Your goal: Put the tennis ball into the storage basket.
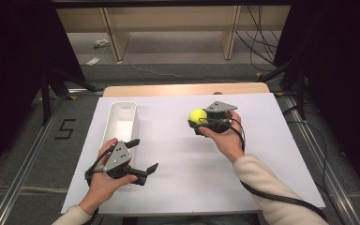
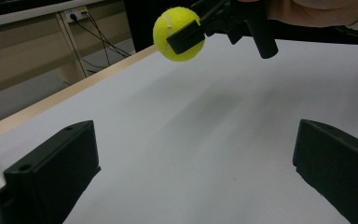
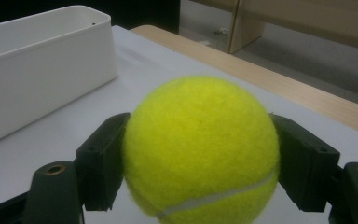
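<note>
Fingers of the right gripper pinch the tennis ball — white bin lies to its left, nearer the spread, empty left gripper.

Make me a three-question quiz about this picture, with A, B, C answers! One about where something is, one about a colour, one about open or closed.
1. Where is the white bin?
A. left part of the table
B. on the floor
C. in a gripper

2. What colour is the tennis ball?
A. red
B. yellow
C. blue

3. How is the left gripper?
A. shut on the ball
B. shut on the bin
C. open

Answers:
1 A, it sits on the white table, left side.
2 B, bright yellow.
3 C, its jaws stand apart, holding nothing; the right gripper holds the ball.
</note>
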Demonstrator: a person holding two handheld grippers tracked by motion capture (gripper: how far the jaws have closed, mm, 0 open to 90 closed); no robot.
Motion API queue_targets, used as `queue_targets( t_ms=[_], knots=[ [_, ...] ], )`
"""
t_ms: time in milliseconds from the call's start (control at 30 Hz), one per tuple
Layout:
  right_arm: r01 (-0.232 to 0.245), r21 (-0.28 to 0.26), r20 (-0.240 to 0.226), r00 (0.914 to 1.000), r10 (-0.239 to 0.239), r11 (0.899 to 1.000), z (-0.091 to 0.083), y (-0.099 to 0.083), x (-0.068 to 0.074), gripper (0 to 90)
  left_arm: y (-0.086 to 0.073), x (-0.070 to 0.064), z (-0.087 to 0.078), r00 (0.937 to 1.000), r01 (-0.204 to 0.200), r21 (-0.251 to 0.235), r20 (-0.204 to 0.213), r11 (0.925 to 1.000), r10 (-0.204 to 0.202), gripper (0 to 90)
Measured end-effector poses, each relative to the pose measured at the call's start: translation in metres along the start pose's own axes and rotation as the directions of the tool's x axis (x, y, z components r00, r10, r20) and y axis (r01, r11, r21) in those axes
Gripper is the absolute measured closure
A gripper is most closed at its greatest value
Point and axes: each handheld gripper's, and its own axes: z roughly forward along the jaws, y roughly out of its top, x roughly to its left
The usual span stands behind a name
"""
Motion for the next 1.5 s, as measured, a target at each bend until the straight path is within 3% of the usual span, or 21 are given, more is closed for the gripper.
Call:
queue_targets(
  t_ms=[1500],
  knots=[
    [0.009, -0.010, -0.042, 0.9991, -0.009, 1.000, 0.001, 0.005, 0.013, 26.6, 0.001, -0.001, 0.000, 1.0000, 0.002, -0.002, 0.005, 1.0000, -0.002, 0.0]
  ],
)
